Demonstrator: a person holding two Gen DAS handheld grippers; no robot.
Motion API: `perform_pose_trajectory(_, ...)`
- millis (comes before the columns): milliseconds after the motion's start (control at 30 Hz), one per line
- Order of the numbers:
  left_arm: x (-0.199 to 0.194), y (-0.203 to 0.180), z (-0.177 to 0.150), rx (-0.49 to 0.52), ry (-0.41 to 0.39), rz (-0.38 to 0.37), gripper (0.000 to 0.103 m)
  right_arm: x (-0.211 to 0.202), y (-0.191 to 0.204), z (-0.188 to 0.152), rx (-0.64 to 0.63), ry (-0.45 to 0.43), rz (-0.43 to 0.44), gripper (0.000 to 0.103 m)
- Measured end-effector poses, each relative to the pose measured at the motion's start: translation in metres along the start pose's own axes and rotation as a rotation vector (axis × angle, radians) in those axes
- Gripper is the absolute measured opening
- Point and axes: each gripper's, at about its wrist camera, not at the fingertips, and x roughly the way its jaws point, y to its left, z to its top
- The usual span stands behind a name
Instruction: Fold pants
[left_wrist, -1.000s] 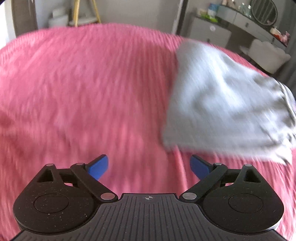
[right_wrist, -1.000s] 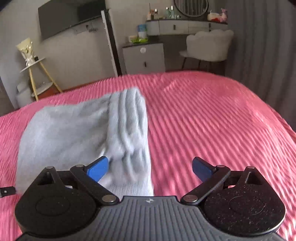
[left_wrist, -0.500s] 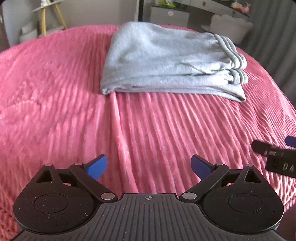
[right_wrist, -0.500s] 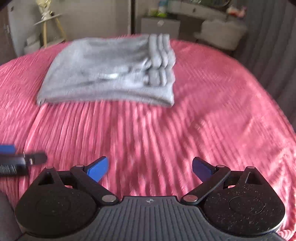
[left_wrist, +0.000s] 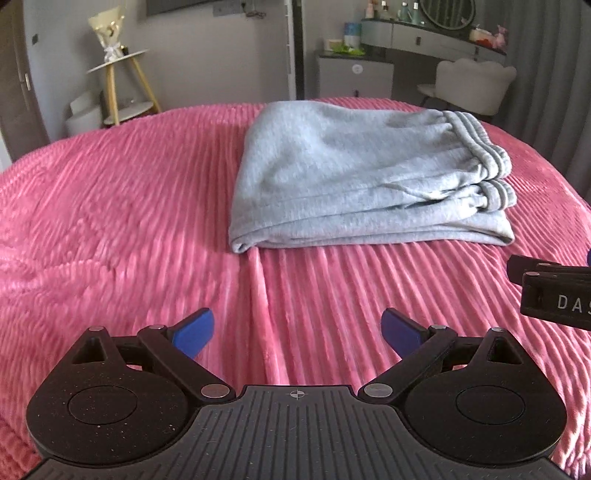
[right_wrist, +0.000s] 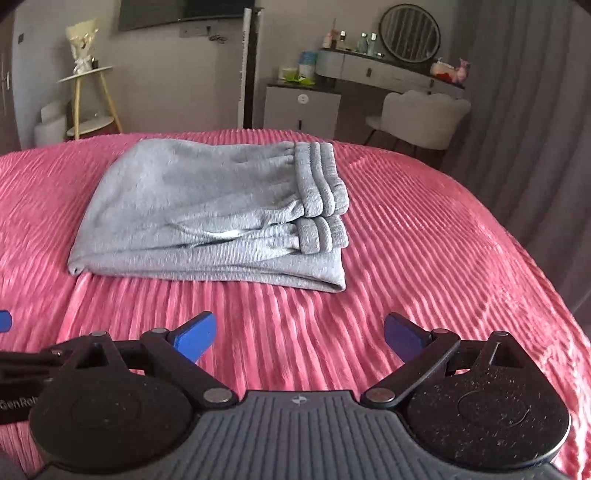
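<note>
The grey pants (left_wrist: 354, 177) lie folded in a compact stack on the pink ribbed bedspread (left_wrist: 122, 206), with the striped cuffs at the right end. They also show in the right wrist view (right_wrist: 214, 218). My left gripper (left_wrist: 297, 330) is open and empty, held above the bedspread well short of the pants. My right gripper (right_wrist: 300, 334) is open and empty too, also short of the pants. The right gripper's black body (left_wrist: 554, 295) shows at the right edge of the left wrist view.
Beyond the bed stand a yellow-legged side table (left_wrist: 118, 85), a grey cabinet (left_wrist: 354, 77), a vanity with a round mirror (right_wrist: 410, 33) and a white chair (right_wrist: 417, 114). Grey curtains (right_wrist: 535, 110) hang on the right. The bed edge curves down at the right.
Both grippers have drawn back from the pants and risen, so the folded stack now lies farther off. Both stayed open and empty. The views have steadied.
</note>
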Motion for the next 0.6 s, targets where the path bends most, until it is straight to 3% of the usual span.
perform_pose_trajectory(167,0.013,0.008,0.0,-0.06,0.011,-0.006,0.1,0.014,-0.002,-0.007,0.024,0.01,0.033,0.097)
perform_pose_trajectory(400,0.023,0.001,-0.001,-0.035,0.021,-0.008,0.1,0.022,0.002,-0.012,0.004,-0.001,0.064,0.097)
perform_pose_trajectory(600,0.027,0.001,-0.002,-0.047,0.028,0.001,0.1,0.036,-0.001,-0.016,0.0,0.041,0.072,0.097)
